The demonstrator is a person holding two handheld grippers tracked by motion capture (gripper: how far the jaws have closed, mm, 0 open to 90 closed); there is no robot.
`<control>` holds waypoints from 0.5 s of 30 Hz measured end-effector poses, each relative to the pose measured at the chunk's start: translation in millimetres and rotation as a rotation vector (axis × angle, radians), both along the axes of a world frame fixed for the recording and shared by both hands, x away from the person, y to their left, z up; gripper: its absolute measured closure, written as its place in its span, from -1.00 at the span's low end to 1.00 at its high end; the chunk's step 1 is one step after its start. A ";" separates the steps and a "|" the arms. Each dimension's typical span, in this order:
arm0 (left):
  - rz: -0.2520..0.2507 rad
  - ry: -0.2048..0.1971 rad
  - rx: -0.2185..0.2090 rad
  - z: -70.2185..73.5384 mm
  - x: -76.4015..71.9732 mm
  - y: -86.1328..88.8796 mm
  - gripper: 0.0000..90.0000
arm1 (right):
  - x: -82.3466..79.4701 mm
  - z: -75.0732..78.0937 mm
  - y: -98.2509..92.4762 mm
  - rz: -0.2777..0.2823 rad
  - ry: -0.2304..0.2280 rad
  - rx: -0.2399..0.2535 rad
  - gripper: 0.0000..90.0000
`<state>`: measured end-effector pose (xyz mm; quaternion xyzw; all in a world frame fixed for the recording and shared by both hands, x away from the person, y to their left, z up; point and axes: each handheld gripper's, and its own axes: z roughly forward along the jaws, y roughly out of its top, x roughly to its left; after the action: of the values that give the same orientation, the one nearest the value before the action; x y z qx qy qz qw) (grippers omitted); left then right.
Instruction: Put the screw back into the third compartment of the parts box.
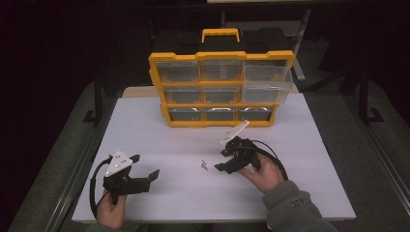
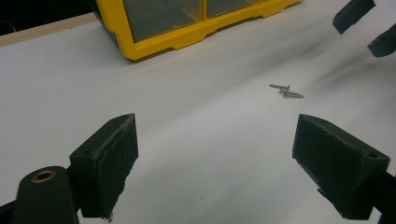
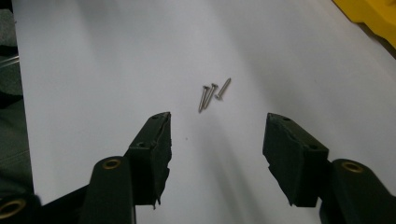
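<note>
Both tongs stand open and empty. High view: right tongs (image 1: 221, 160) near the screws (image 1: 204, 164) mid-table (image 1: 145, 125); left tongs (image 1: 145, 166) idle by the near-left corner. Right gripper view: three screws (image 3: 212, 94) ahead, unpicked.

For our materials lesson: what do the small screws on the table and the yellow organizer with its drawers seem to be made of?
Screws: likely metal, a dull grey-silver finish, thin shanks with small flat heads.
Organizer: frame probably moulded plastic, uniform glossy yellow with rounded edges.
Drawers: apparently clear plastic, since you can see through their fronts.
</note>
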<state>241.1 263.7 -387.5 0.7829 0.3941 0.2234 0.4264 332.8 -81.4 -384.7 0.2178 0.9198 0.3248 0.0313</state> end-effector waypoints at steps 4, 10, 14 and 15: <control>0.000 0.003 -0.004 -0.2 -0.5 -0.4 -0.69 | 8.7 -2.5 10.2 -0.003 0.020 -0.001 0.00; 0.003 -0.005 -0.010 0.2 -0.2 -0.1 -0.69 | 19.2 -10.2 25.5 -0.009 0.062 -0.030 0.12; 0.000 -0.002 -0.004 0.1 -0.2 -0.1 -0.69 | 24.9 -14.6 34.0 -0.008 0.068 -0.032 0.19; 0.000 -0.003 -0.006 -0.1 -0.3 0.0 -0.69 | 25.7 -15.8 35.6 -0.012 0.077 -0.034 0.22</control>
<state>240.8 263.7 -387.6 0.7813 0.3941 0.2236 0.4292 358.5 -45.8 -400.5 0.2349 0.9244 0.3004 0.0012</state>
